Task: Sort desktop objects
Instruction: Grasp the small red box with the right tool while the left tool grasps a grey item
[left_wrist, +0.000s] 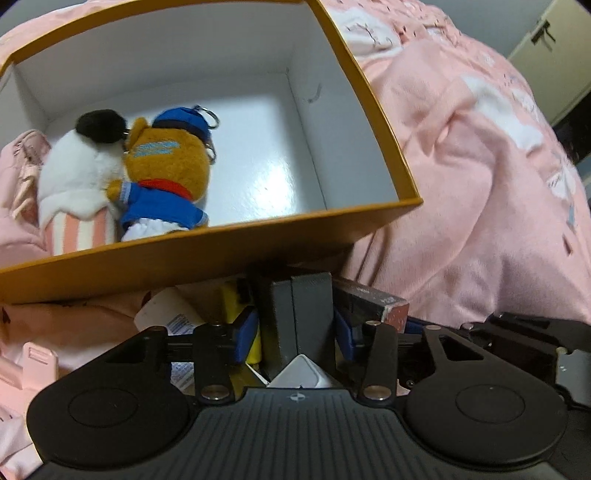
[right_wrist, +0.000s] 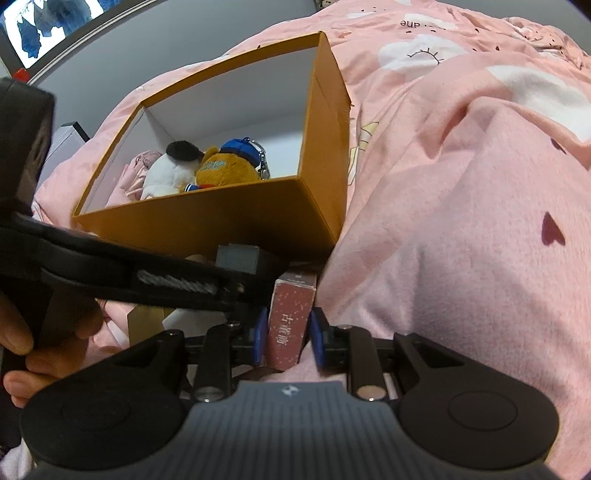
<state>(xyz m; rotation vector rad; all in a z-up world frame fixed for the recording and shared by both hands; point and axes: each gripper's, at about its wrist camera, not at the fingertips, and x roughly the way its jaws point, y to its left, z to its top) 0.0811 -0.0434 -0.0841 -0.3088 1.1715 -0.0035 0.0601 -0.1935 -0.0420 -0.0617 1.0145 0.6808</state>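
Note:
An orange box (left_wrist: 207, 258) with a white inside lies on a pink blanket and holds a brown bear plush in blue clothes (left_wrist: 162, 173), a white plush (left_wrist: 77, 177) and a pink item. It also shows in the right wrist view (right_wrist: 221, 218). My left gripper (left_wrist: 295, 328) is shut on a dark grey block (left_wrist: 299, 314), just below the box's near wall. My right gripper (right_wrist: 288, 332) is shut on a pink-red patterned box (right_wrist: 290, 321), which also shows in the left wrist view (left_wrist: 373, 302) to the right of the grey block.
The pink blanket (right_wrist: 461, 240) bulges up on the right. A white tube with a barcode (left_wrist: 166, 314), a yellow item (left_wrist: 236, 299) and a pink comb-like item (left_wrist: 37, 362) lie by the left gripper. The left gripper's body (right_wrist: 122, 273) crosses the right wrist view.

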